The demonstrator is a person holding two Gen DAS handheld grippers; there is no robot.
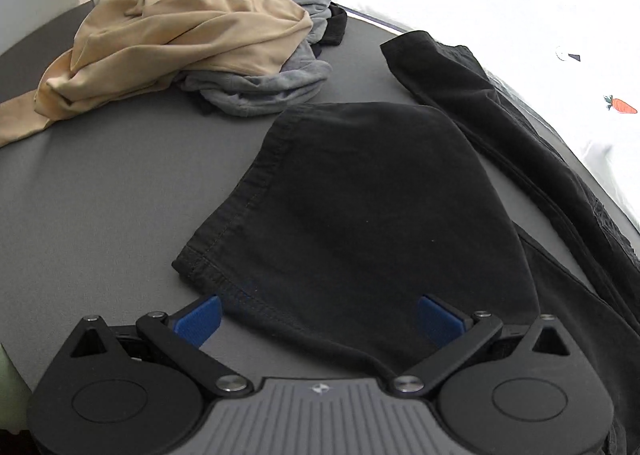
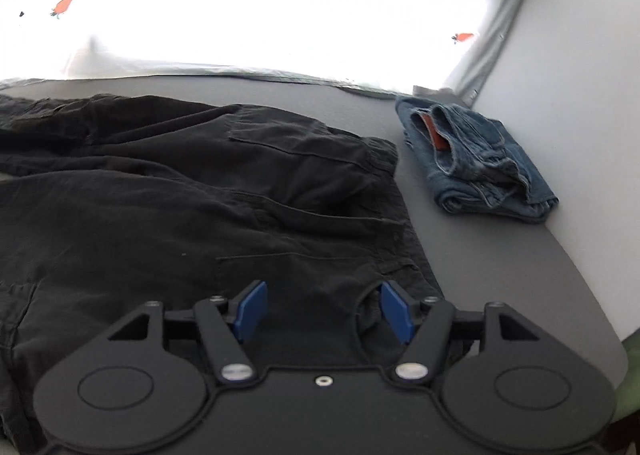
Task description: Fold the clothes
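Note:
Black trousers (image 1: 360,195) lie spread on the grey table (image 1: 100,195). One leg is folded towards me and the other leg (image 1: 500,127) stretches along the right. My left gripper (image 1: 320,315) hovers open over the near leg's hem, and its blue pads (image 1: 198,319) stand wide apart with nothing pinched. In the right wrist view the trousers' (image 2: 160,195) pocket and waistband end shows. My right gripper (image 2: 323,311) is open above that cloth, and its pads (image 2: 250,311) are apart from it.
A beige garment (image 1: 180,35) lies heaped on grey clothes (image 1: 280,87) at the table's far left. Folded blue jeans (image 2: 480,163) sit by a wall at the far right. A bright white sheet with carrot prints (image 1: 520,15) borders the table. The table's rounded corner (image 2: 592,319) is near right.

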